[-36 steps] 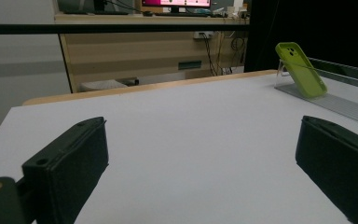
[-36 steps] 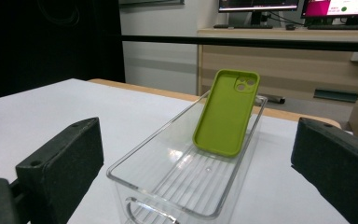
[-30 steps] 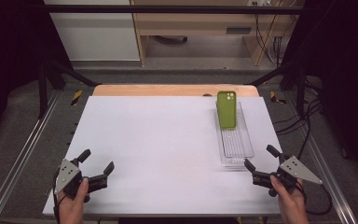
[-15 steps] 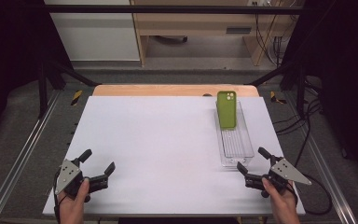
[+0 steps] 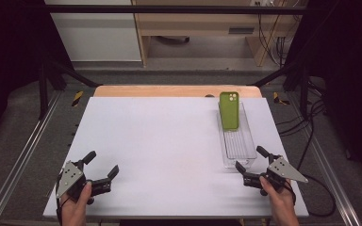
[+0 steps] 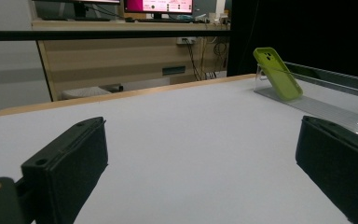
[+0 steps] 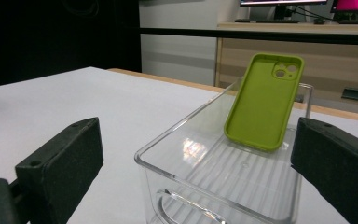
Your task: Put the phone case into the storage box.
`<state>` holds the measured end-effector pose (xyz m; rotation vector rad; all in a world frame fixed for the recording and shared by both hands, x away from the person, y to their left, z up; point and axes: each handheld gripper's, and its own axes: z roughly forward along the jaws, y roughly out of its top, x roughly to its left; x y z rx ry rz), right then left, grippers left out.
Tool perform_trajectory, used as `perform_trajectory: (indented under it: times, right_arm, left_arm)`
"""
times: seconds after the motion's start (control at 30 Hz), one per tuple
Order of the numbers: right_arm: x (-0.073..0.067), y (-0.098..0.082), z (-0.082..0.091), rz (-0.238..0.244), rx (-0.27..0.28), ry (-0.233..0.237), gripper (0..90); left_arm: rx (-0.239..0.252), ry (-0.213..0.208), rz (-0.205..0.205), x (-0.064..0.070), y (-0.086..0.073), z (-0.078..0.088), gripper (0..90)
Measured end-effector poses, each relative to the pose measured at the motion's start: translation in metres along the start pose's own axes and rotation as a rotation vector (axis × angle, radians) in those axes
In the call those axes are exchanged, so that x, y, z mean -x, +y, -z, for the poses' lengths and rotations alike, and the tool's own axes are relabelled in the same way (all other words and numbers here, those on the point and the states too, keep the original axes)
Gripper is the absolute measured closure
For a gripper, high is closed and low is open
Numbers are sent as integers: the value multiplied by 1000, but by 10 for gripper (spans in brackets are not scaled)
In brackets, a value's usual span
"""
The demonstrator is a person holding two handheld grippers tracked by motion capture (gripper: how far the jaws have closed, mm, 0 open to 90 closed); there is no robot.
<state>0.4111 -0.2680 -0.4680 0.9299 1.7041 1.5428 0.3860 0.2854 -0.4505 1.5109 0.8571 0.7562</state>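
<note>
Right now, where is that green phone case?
In the high view the green phone case leans upright at the far end of the clear plastic tray, on the table's right side, beyond the right gripper.

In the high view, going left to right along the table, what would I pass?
Left tongs → bare white table top → green phone case leaning in the clear plastic tray → right tongs.

The white surface (image 5: 169,141) is seen from above and forward in the high view. From low over it, the clear tray (image 7: 223,186) is viewed closely by the right claw's camera and distantly by the left's; the green phone case (image 6: 278,73) is shared by all three.
</note>
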Motion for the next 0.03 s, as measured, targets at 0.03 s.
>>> perform_trajectory:
  times: [0.03]
  right_arm:
    - [0, 0, 1, -4, 0, -4, 27]
  left_arm:
    - [-3, 1, -2, 0, 0, 0, 16]
